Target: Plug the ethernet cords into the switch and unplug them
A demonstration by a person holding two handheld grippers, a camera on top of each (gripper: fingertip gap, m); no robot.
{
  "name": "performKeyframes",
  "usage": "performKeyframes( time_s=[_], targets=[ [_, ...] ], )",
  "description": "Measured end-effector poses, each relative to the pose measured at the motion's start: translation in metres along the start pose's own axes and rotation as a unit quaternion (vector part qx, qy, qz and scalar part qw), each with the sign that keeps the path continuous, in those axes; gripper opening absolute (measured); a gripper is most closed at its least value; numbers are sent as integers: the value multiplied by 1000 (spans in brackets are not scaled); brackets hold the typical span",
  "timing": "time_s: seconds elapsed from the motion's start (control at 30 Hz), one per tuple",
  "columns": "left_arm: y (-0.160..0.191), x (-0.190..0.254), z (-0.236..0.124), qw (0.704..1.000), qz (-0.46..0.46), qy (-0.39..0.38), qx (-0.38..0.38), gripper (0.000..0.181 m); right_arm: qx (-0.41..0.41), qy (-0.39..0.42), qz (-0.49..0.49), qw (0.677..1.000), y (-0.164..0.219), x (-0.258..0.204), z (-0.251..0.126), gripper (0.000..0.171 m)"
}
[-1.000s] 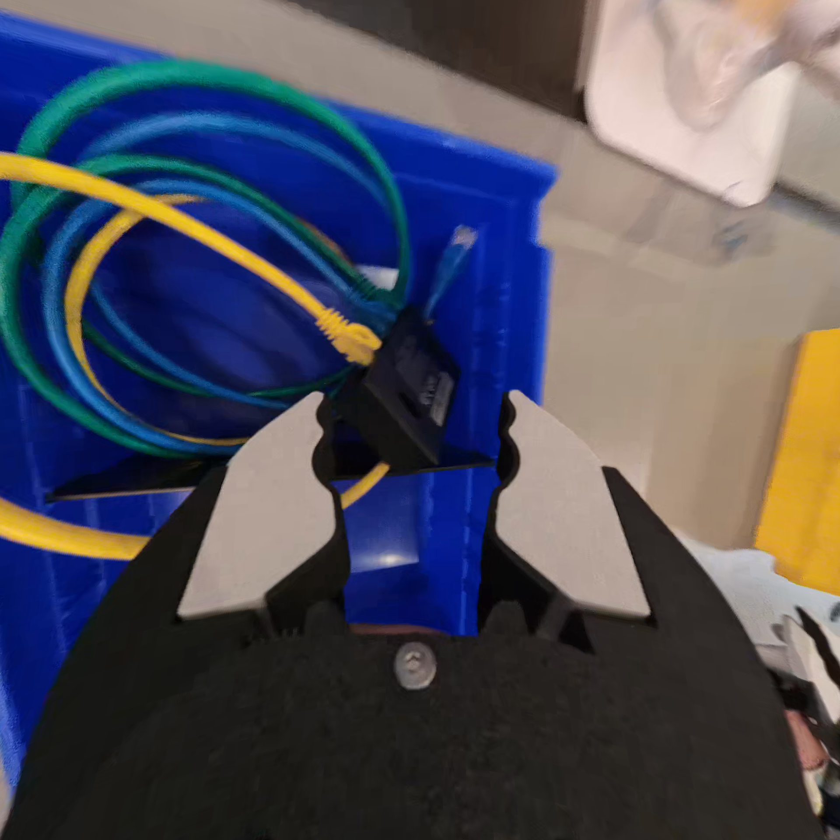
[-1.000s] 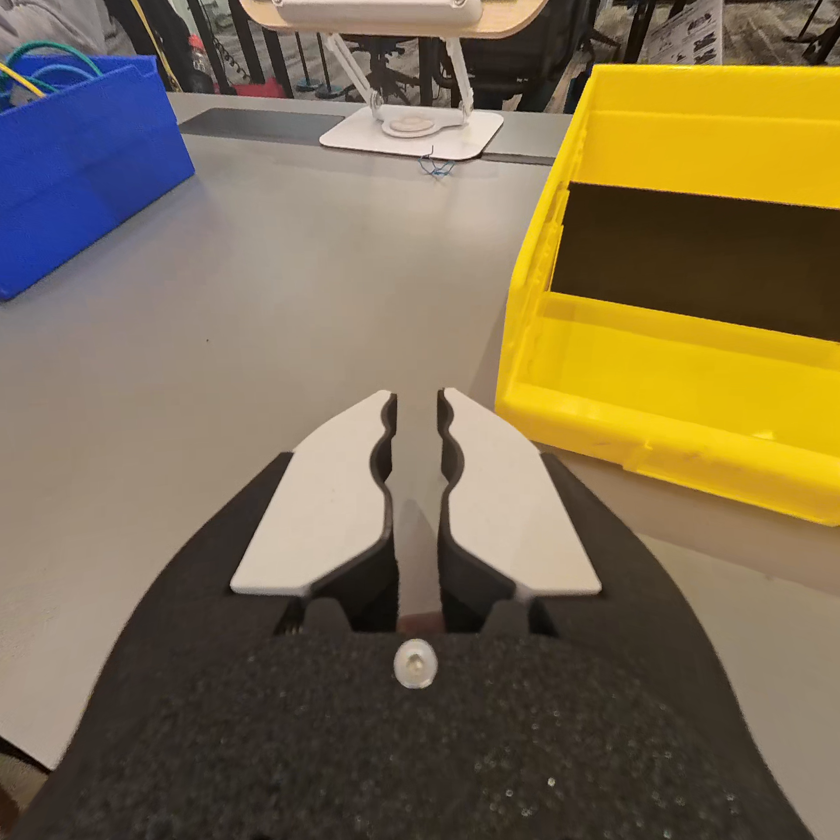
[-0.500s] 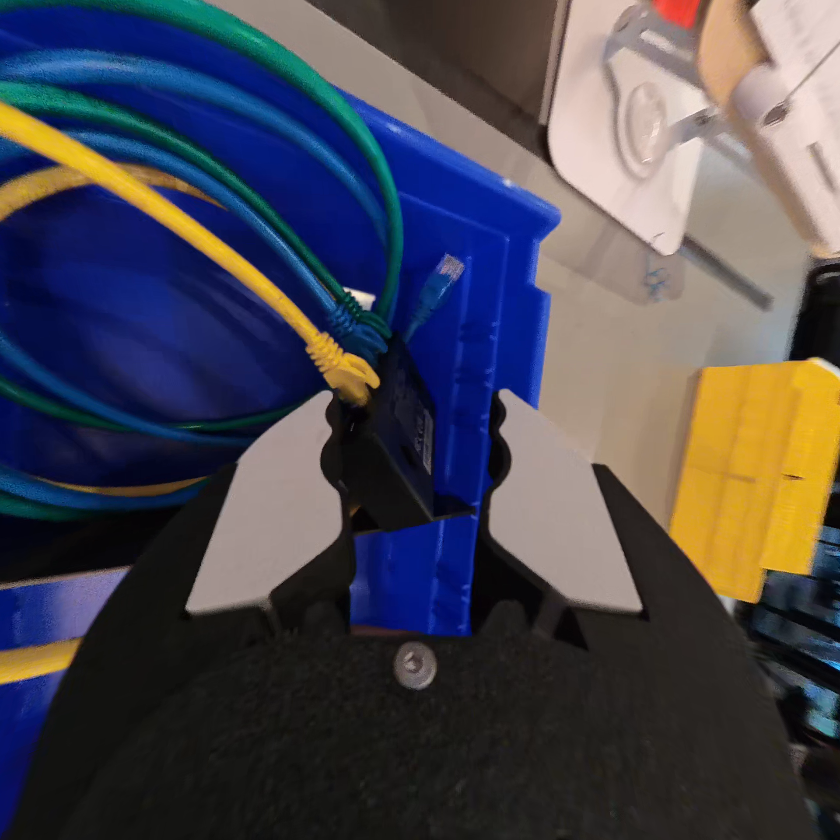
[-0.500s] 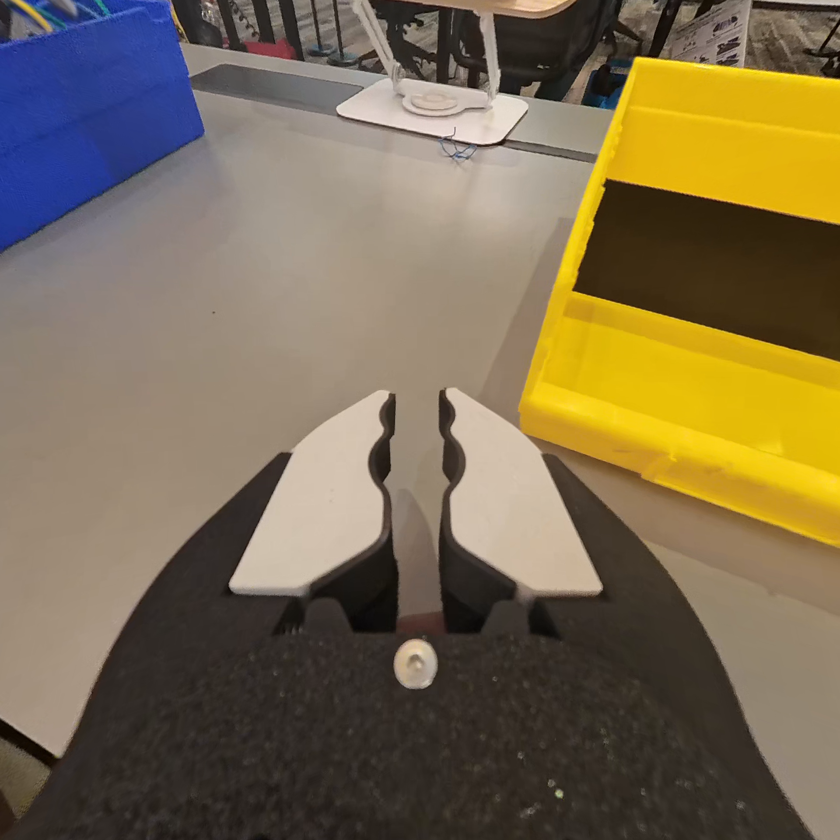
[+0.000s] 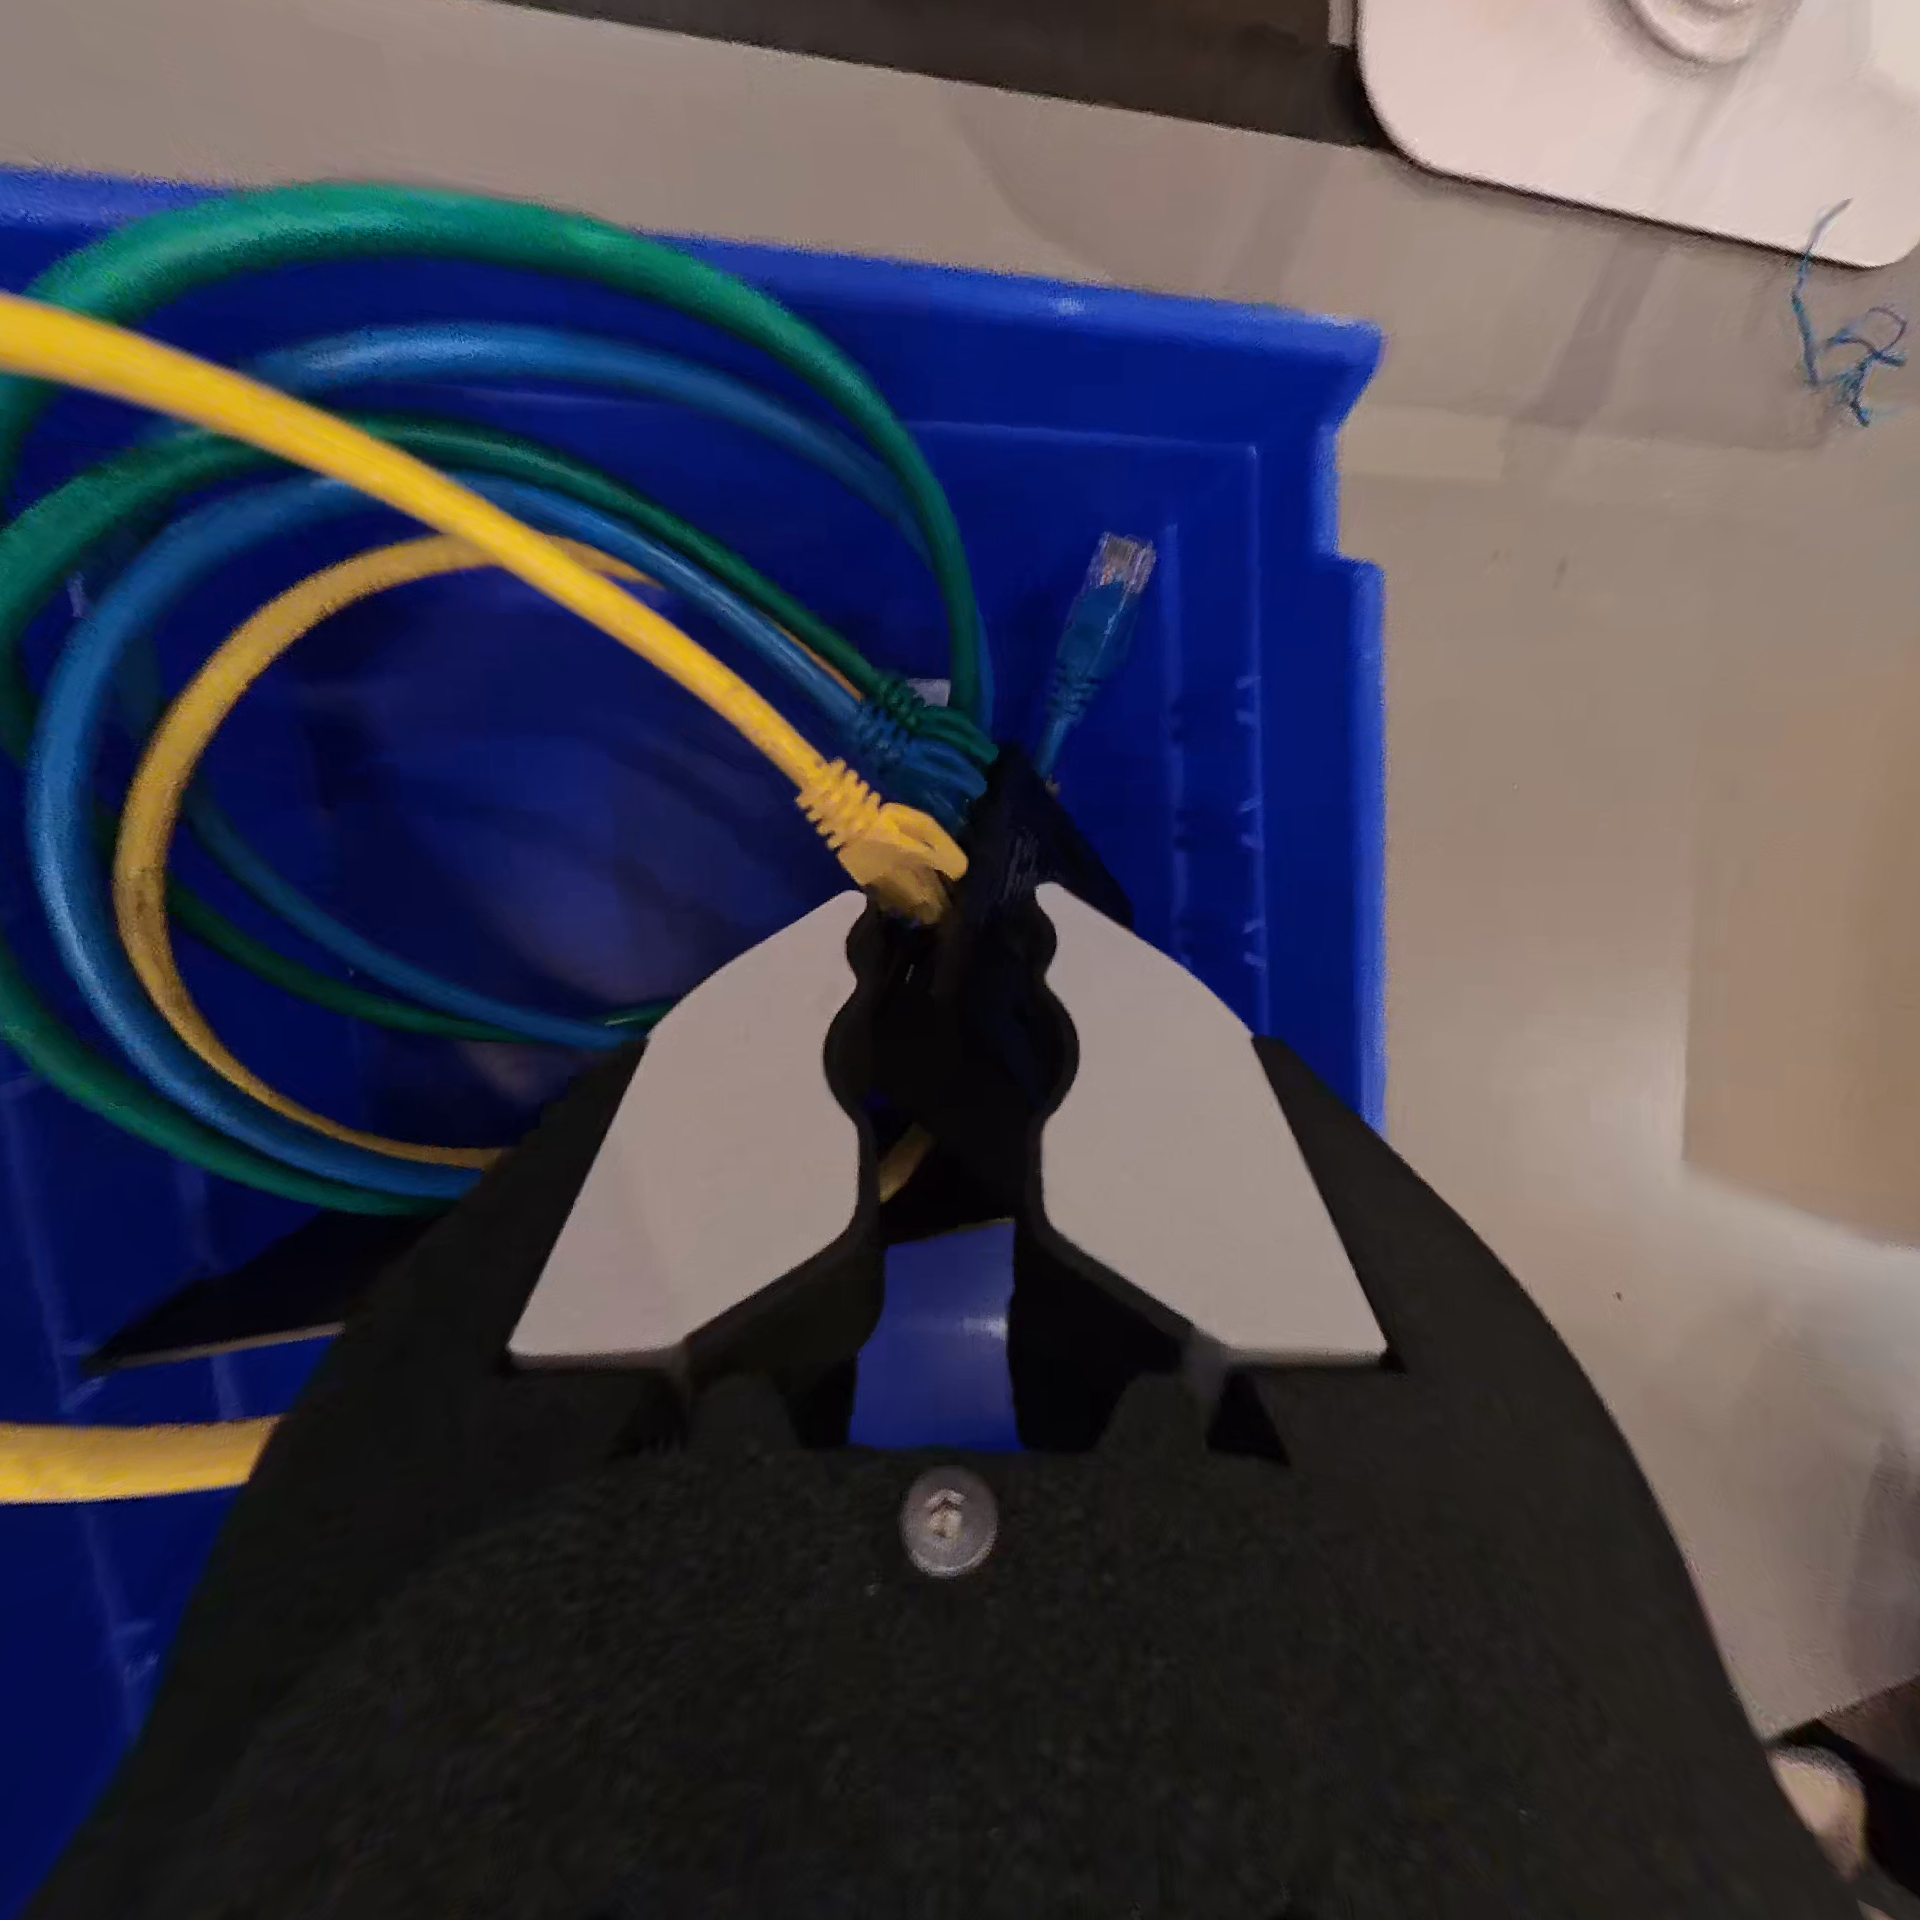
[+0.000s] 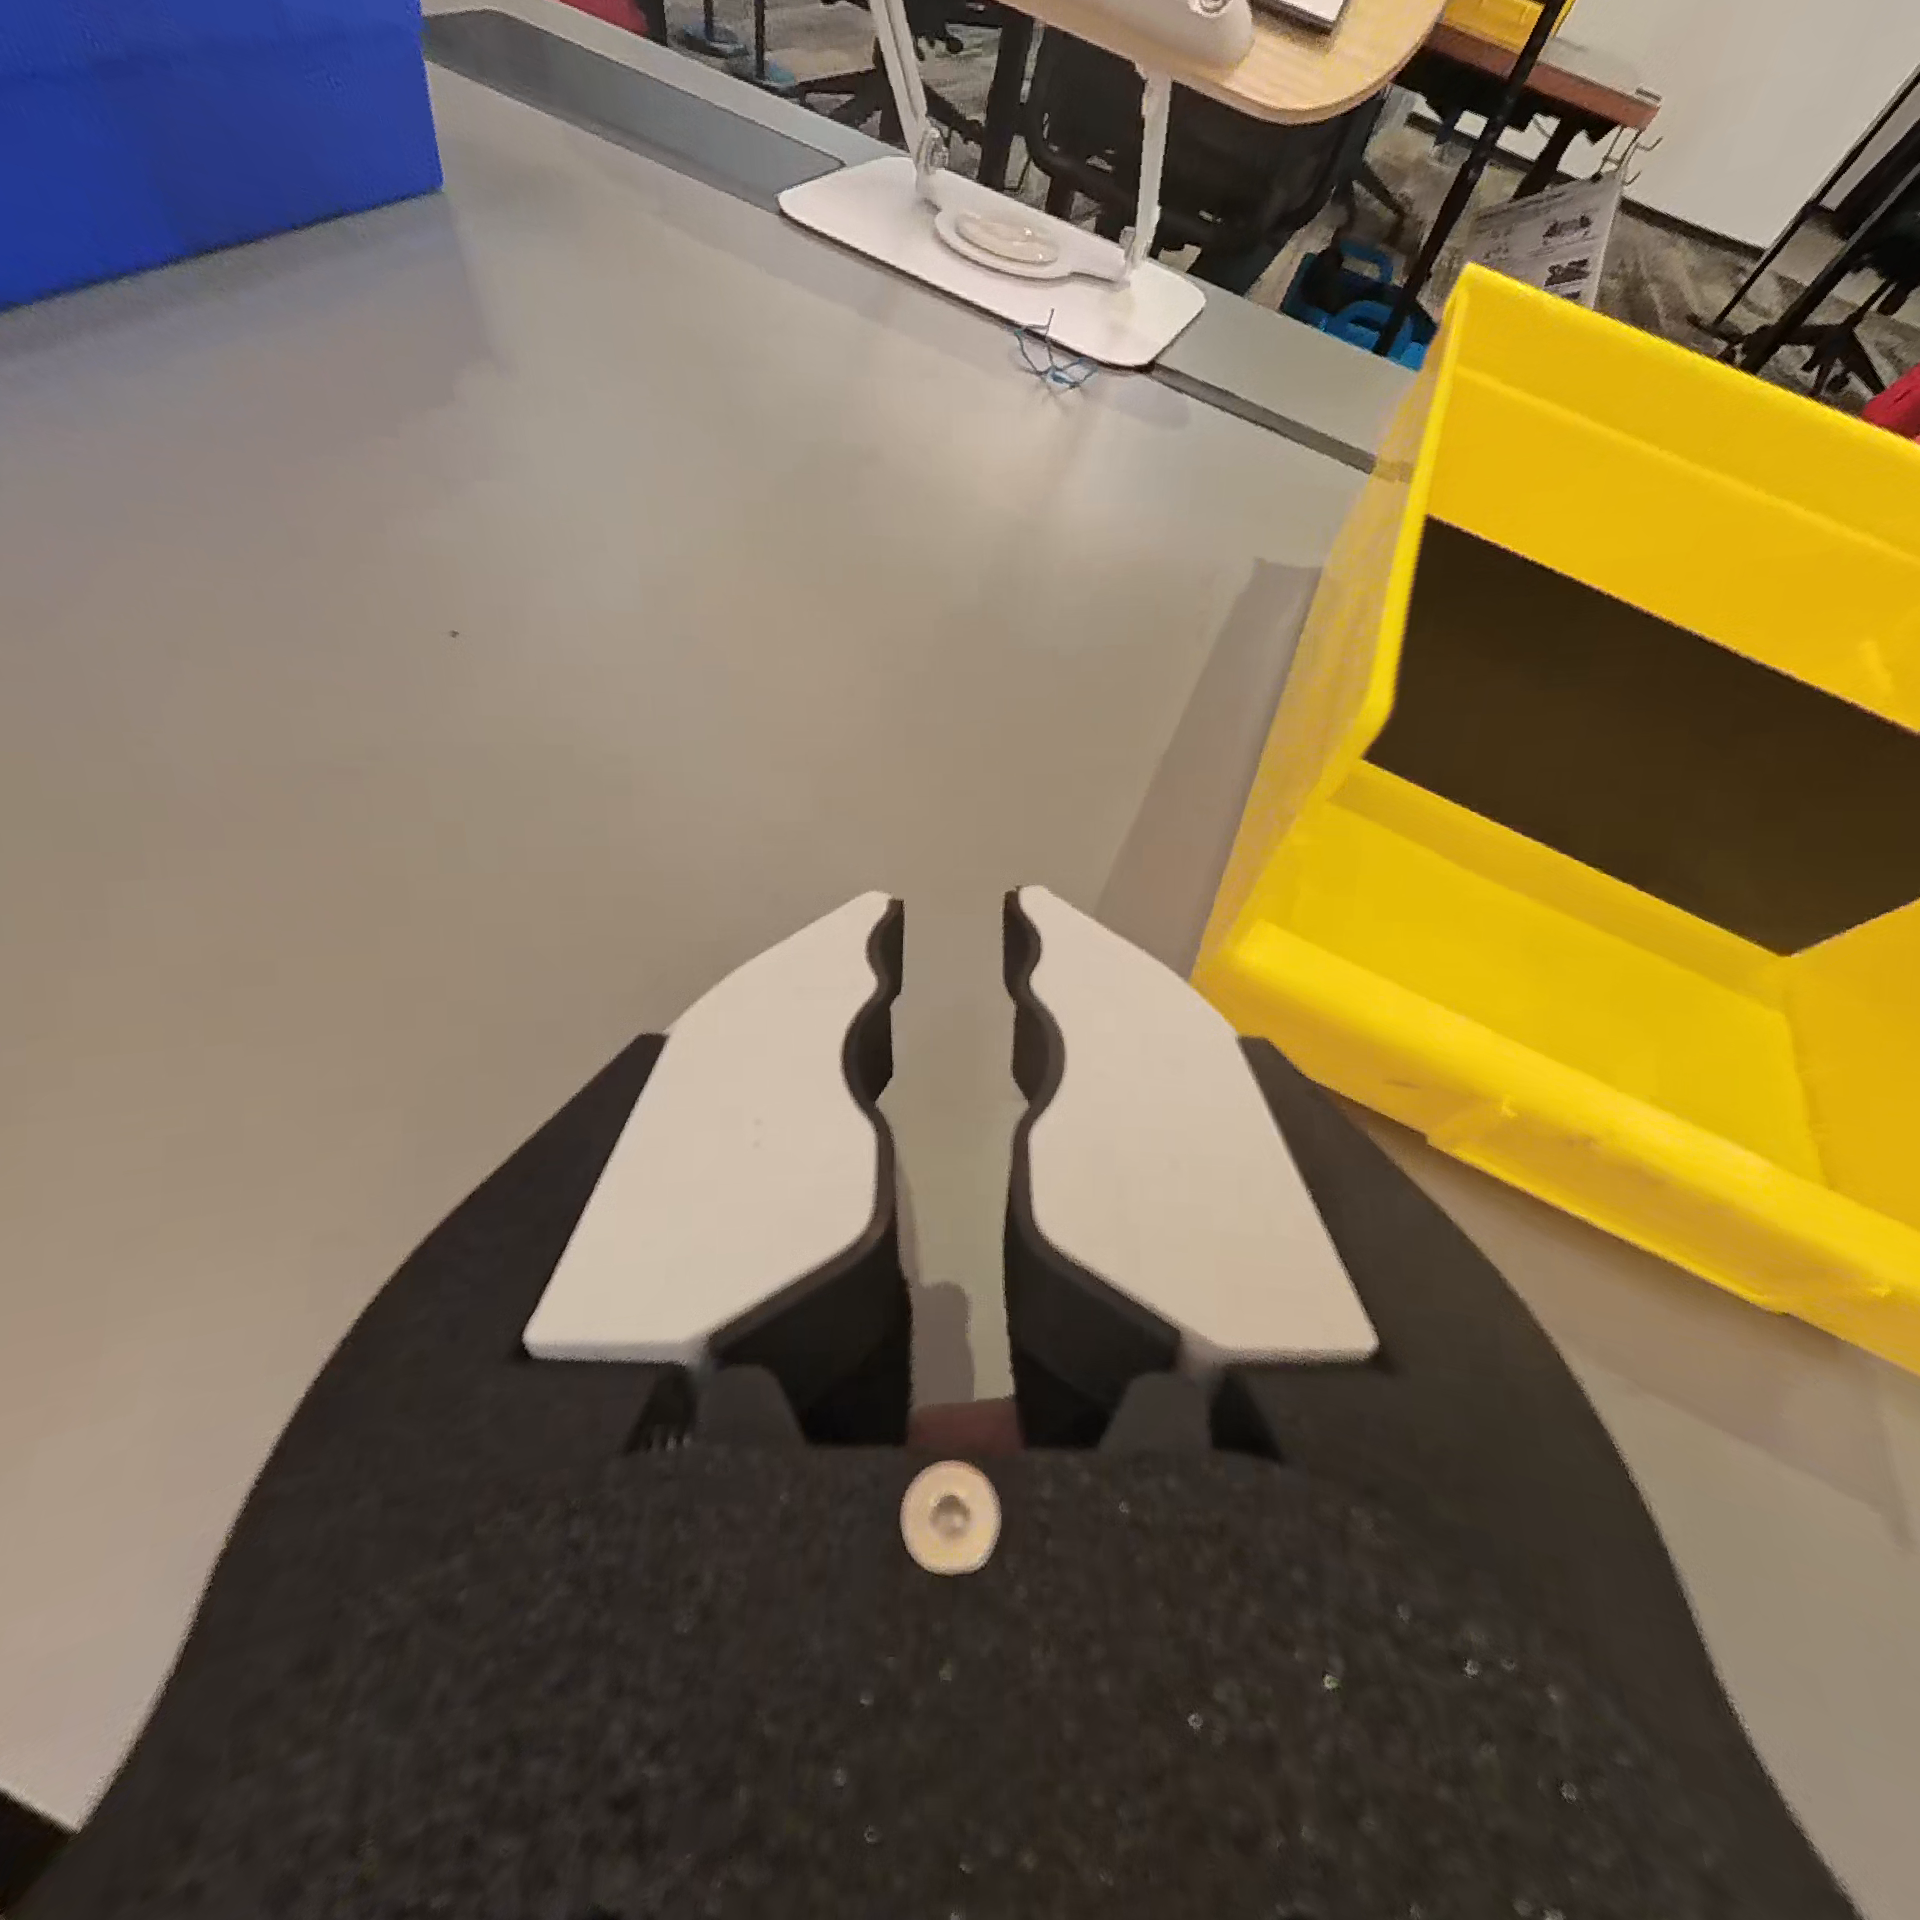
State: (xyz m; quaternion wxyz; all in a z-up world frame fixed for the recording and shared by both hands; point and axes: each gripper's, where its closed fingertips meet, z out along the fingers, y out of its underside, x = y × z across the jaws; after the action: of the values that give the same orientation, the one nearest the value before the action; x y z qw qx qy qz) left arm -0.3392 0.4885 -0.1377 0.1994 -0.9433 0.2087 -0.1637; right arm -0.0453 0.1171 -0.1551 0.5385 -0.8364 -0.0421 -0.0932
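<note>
Switch (image 5: 1013, 868): small black box, clamped edge-on between the tips of the left tongs (image 5: 948, 914), tilted, over the inner right side of the blue bin (image 5: 1288, 727). Jaws closed down on it, only the box's thickness between them. Yellow cord (image 5: 499, 540), blue cord (image 5: 94, 831) and green cord (image 5: 623, 249) all run into the switch's left face, plugs side by side, yellow nearest the tongs. Their slack loops in big coils inside the bin. One loose blue plug (image 5: 1101, 613) sticks up just behind the switch, not seated in anything. A further stretch of yellow cord crosses the bin's near edge at lower left.

Right tongs (image 6: 953, 914): holding nothing, jaws apart by a narrow slot, grey counter (image 6: 520, 675) showing through it. Hovering over bare counter. Yellow bin (image 6: 1455, 1039) just to their right, open front toward them. Blue bin at far left corner. White stand base (image 6: 997, 260) at the counter's far edge, a scrap of blue wire (image 6: 1055, 364) beside it.
</note>
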Motion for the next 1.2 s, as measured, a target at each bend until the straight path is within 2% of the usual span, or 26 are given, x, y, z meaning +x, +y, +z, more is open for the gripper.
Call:
performKeyframes(
  time_s=[0.17,0.27,0.37,0.47,0.57,0.63,0.77,0.87,0.93,1.03,1.2],
  targets=[
    [-16,16,-30,996,61,47,53,22,3,-4,17,1000,0,3,-1,18],
    [-32,34,-72,979,111,99,136,21,2,-8,27,1000,0,5,0,18],
    [-38,57,-124,946,184,141,226,21,4,-9,24,1000,-1,3,0,18],
    [-27,92,-171,890,291,154,314,21,16,-16,23,999,-6,-3,0,19],
    [-7,127,-201,827,399,120,378,21,48,-52,62,996,-22,-15,-4,20],
    [8,149,-209,790,467,71,390,21,69,-92,100,988,-36,-24,-7,22],
    [43,198,-219,698,596,-25,395,21,111,-125,127,978,-72,-24,-17,25],
    [76,238,-223,640,660,-30,392,21,147,-171,112,968,-107,-30,-29,33],
    [100,261,-221,623,683,-1,381,21,177,-209,88,958,-132,-38,-39,37],
    [136,291,-210,616,702,67,352,21,230,-272,32,934,-164,-58,-55,42],
    [175,319,-187,636,688,203,285,21,206,-349,-41,913,-157,-93,-47,50]
  ],
)
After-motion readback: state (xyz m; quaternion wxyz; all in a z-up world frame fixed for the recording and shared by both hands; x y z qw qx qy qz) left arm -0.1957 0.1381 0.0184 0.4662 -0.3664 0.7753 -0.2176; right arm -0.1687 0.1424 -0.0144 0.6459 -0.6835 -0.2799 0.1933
